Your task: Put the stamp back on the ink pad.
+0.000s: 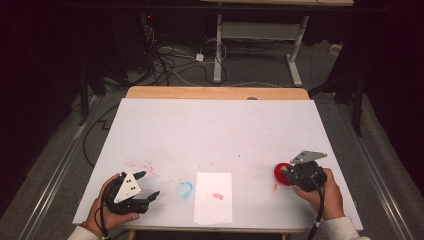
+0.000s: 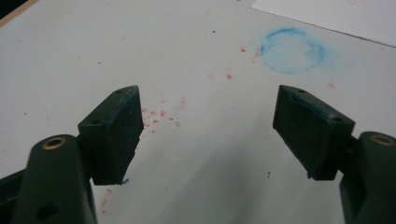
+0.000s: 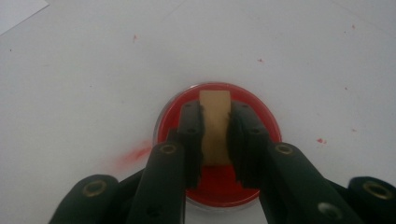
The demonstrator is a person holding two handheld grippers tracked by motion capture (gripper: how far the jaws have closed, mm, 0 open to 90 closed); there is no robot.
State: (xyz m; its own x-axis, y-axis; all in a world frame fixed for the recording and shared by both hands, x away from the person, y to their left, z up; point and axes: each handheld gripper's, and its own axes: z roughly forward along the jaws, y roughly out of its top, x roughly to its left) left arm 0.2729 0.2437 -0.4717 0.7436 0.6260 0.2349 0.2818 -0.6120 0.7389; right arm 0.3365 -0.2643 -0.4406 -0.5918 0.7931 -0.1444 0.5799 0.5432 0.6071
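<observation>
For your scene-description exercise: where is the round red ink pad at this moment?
The red ink pad lies on the white table cover at the right of the high view, under the right tool, which holds a tan wooden stamp over it.

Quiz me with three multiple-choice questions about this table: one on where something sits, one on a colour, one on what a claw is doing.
1. Where does the white paper sheet lie?
A. Between the two claws, near the table's front edge
B. At the far edge of the table
C. Under the red ink pad

2. What colour is the smudged ring left of the sheet?
A. Green
B. Blue
C. Black

3. What is the right claw doing?
A. Standing wide open over bare table
B. Gripping the paper sheet
C. Shut on a tan wooden stamp over the red ink pad

Answers: 1 A, the high view shows it near the front, between both hands. 2 B, the left claw's view shows a blue ring. 3 C, its jaws pinch the stamp above the pad.
</observation>
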